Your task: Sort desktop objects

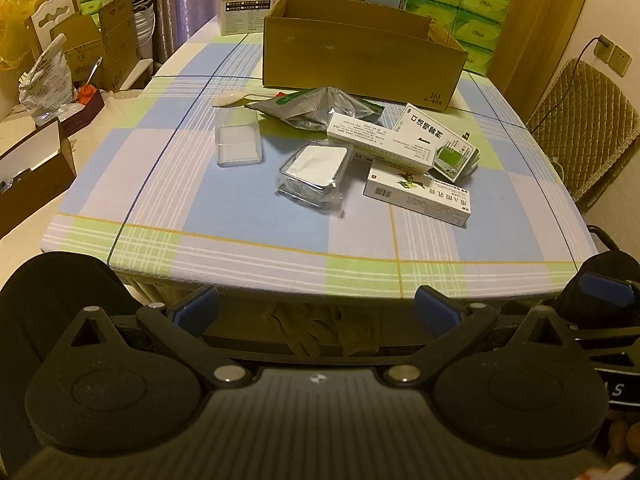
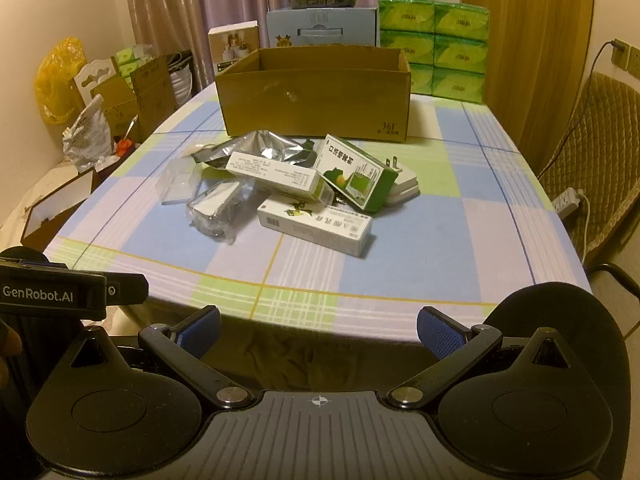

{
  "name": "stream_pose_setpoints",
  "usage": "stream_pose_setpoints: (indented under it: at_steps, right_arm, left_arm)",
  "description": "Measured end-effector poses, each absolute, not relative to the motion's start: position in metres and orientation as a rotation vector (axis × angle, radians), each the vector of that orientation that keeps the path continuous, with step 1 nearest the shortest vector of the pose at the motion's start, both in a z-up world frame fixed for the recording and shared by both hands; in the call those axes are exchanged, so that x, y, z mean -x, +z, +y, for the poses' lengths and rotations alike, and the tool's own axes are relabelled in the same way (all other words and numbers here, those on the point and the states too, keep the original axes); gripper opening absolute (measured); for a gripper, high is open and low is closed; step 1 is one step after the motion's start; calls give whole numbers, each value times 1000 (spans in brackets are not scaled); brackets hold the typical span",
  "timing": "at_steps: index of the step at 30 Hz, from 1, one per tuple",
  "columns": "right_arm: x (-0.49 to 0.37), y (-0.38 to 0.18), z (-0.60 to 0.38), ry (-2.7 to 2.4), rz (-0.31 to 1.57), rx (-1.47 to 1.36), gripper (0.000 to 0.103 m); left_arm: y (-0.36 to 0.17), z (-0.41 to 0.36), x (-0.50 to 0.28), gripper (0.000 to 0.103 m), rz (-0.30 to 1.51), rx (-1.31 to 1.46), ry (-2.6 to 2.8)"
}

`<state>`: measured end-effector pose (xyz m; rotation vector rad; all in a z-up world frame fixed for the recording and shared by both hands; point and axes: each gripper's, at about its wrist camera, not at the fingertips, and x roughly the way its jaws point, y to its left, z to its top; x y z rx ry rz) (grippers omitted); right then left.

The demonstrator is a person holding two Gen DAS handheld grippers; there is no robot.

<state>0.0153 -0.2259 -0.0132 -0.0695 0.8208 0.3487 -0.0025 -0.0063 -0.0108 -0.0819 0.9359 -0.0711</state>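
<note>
Claws (image 1: pixel 316 312) (image 2: pixel 319 330) gape off the table (image 2: pixel 400 280) edge, seemingly clear.

Left hand-held gripper (image 1: pixel 317 312) and right hand-held gripper (image 2: pixel 319 330), both wide apart, empty, side by side.

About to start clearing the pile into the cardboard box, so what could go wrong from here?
1. The medicine boxes overlap: the green box leans on the long white box and the charger, so pulling one may shift the rest.
2. The clear case and the bagged item look slick and may slip from the pads.
3. The cardboard box wall is tall; a low carry could clip it.
</note>
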Motion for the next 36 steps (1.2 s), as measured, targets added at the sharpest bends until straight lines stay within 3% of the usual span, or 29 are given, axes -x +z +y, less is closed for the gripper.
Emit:
stream_pose_setpoints:
  at_steps: [36]
  right_arm:
    - [-37, -9, -231, 441, 758, 102, 101]
  left_arm:
    - [-10, 4, -18, 102, 896, 76, -70]
